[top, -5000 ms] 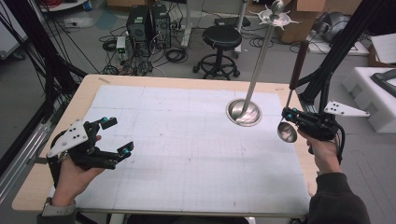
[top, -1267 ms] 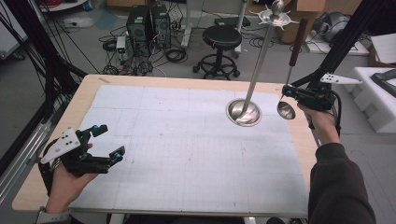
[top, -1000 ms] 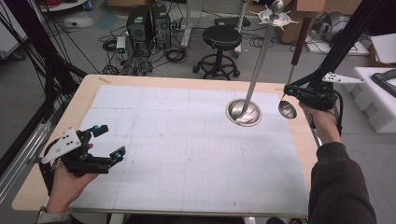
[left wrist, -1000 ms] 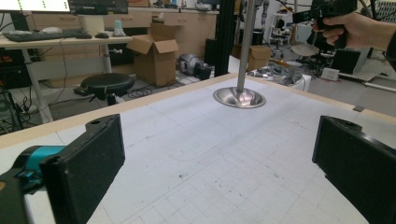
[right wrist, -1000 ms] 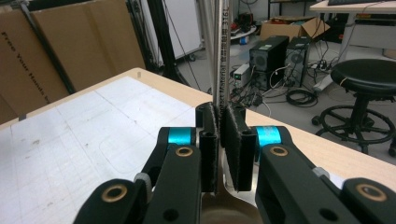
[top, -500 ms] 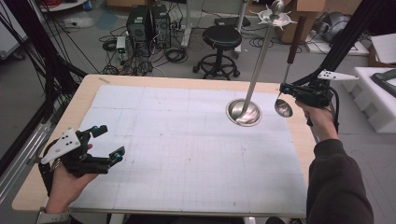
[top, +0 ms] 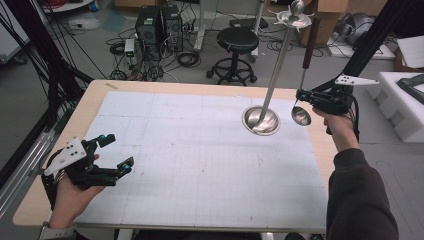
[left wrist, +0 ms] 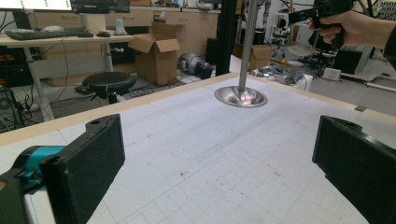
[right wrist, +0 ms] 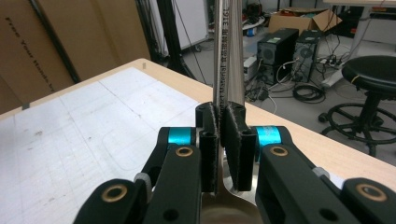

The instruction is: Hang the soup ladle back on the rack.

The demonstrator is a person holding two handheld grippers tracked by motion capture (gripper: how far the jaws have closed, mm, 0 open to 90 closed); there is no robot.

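Note:
A steel stand rises from a round base (top: 260, 120) on the white gridded mat (top: 200, 150); its thin pole (top: 277, 65) ends in a hooked top (top: 294, 19). My right gripper (top: 301, 95) hovers just right of the pole, shut on the shaft of a steel ladle. The ladle's bowl (top: 301, 116) hangs low and its dark handle (top: 311, 40) points up. In the right gripper view the pads (right wrist: 233, 140) pinch the ladle shaft (right wrist: 228, 56). My left gripper (top: 119, 151) rests open at the table's front left, nothing between its jaws, facing the stand base (left wrist: 241, 96).
White foam blocks (top: 400, 112) stand off the table's right edge. Beyond the far edge are a black stool (top: 239, 42), computer towers (top: 157, 25) and floor cables. Black frame posts (top: 375, 45) rise at the right, with more at the left.
The right gripper has raised the ladle from beside the base and eased it a little toward the pole. The left hand drew back toward the front left corner, then stayed still.

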